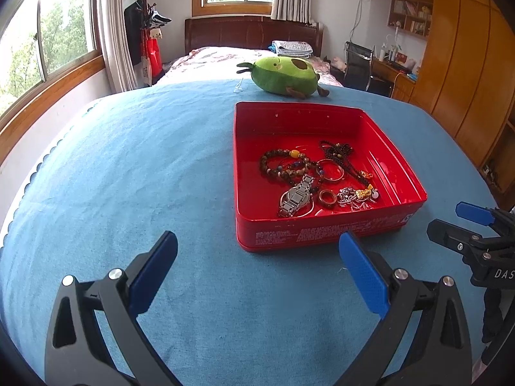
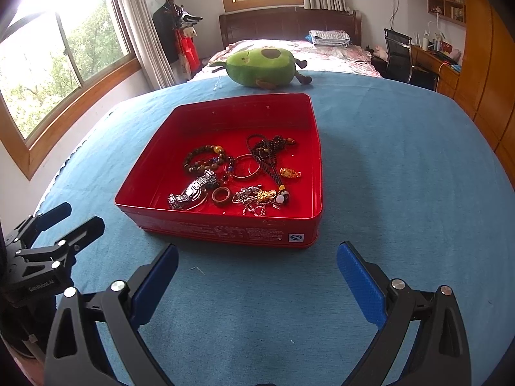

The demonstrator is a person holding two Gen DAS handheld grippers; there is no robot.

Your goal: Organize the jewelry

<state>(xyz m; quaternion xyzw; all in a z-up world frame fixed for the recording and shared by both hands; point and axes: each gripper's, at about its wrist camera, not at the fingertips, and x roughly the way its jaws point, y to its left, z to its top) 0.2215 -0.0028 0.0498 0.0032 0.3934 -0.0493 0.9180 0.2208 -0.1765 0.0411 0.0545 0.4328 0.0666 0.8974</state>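
Observation:
A red tin box [image 1: 325,234] [image 2: 225,226] sits open on the blue cloth. Inside lie a brown bead bracelet [image 1: 280,164] [image 2: 202,159], a silver watch [image 1: 297,197] [image 2: 193,191], a dark cord necklace [image 1: 339,151] [image 2: 267,148], a bangle [image 1: 331,170] [image 2: 247,168], a brown ring [image 1: 327,198] [image 2: 221,197] and a silver chain with gold charms [image 1: 357,197] [image 2: 260,198]. My left gripper [image 1: 257,251] hovers open near the box's front left corner, nothing between its fingers. My right gripper [image 2: 257,257] stands open just before the box's front wall, also holding nothing.
A green avocado plush [image 1: 283,75] [image 2: 262,67] lies behind the box. The blue-covered table [image 1: 128,167] [image 2: 402,167] spreads wide on all sides. Beyond it are a bed, a coat rack, a desk with a chair and wooden wardrobes.

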